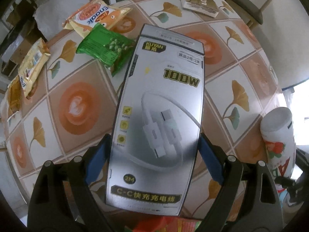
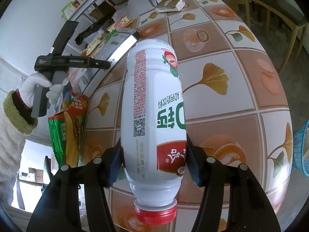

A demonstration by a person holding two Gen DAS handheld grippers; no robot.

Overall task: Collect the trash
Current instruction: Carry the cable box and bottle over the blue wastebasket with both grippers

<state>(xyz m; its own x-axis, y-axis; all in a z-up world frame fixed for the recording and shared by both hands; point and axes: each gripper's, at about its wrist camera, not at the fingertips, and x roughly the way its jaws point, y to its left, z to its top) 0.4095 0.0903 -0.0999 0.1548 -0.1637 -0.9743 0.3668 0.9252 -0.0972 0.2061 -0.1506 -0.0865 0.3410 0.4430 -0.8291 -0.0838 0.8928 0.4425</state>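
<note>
My left gripper [image 1: 154, 150] pinches the silver cable box [image 1: 160, 104] above the tiled table [image 1: 241, 89]. My right gripper [image 2: 154, 162] clamps the white bottle [image 2: 154, 104] (red cap toward the camera), just right of that box.

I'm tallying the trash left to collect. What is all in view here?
cable box: one, silver, held in the left tool above the table
bottle: one, white with red cap, held in the right tool
snack packets: about four, orange, green and yellow, far left of the table
flat carton: one, brown and white, far edge
table: one, tile and leaf pattern
basket: one, blue, right of the table
left tool: one, black, blue pads
right tool: one, same
gloved hand: one, white
</note>
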